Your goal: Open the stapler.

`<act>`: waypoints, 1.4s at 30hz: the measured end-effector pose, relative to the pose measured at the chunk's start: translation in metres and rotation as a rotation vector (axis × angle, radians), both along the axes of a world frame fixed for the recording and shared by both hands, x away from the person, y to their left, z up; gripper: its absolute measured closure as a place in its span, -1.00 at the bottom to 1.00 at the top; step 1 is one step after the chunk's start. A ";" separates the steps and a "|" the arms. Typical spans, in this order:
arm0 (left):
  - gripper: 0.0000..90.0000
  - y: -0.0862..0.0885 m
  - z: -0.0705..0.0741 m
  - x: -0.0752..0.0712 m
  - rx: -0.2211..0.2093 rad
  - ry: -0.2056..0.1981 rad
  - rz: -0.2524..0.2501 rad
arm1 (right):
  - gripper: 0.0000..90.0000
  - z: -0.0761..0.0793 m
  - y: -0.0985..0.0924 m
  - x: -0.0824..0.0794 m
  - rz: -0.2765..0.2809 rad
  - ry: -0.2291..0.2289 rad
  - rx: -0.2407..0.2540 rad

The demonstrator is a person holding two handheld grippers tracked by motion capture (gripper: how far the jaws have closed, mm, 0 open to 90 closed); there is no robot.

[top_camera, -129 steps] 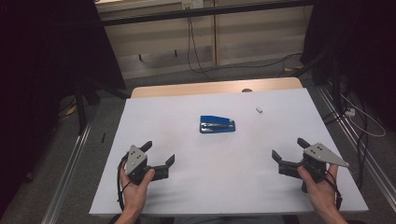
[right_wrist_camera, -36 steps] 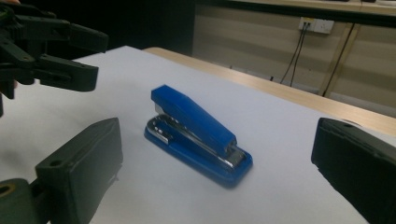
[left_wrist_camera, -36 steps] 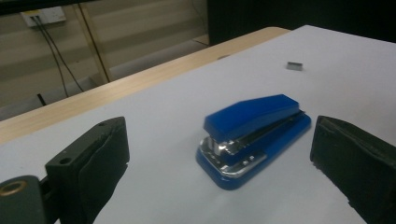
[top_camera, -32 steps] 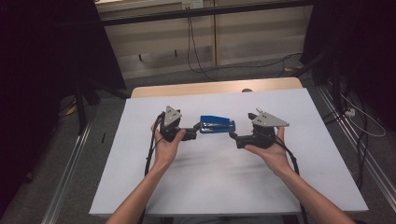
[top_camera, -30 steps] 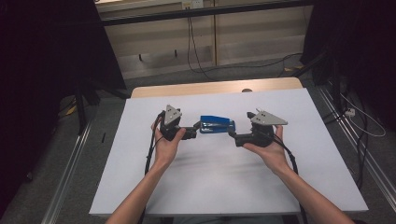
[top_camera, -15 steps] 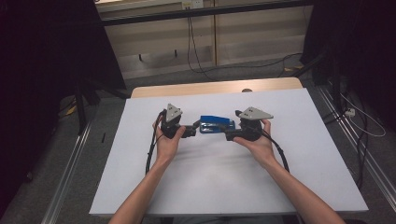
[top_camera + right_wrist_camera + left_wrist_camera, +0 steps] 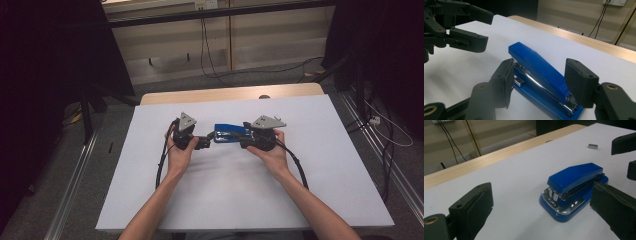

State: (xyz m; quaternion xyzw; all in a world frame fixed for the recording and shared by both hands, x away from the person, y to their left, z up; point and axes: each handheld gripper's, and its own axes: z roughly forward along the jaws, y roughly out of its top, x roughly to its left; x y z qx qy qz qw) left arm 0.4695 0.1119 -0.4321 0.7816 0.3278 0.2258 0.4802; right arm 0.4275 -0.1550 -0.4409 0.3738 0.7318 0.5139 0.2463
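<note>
Fingers (image 7: 504, 80) of right gripper (image 7: 541, 85) flank the blue stapler (image 7: 539, 72), closing.

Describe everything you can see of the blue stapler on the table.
The blue stapler looks like glossy plastic with a shiny metal staple channel and front anvil plate. It lies closed and flat on the white table. The right gripper has been closing around its rear end, jaws on either side; whether the pads press yet is unclear. The left gripper stands open at its nose, apart.
</note>
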 end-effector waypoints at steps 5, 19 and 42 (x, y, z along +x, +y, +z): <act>-0.89 -0.002 -0.001 0.000 0.019 0.001 0.013 | 0.23 -0.001 0.002 0.001 0.023 0.012 -0.005; -0.87 -0.007 -0.003 -0.001 0.032 -0.005 -0.006 | 0.96 -0.004 0.010 0.007 0.105 0.045 -0.028; -0.12 -0.003 0.003 -0.005 0.026 0.026 -0.020 | 1.00 -0.011 0.020 0.018 0.141 0.086 -0.056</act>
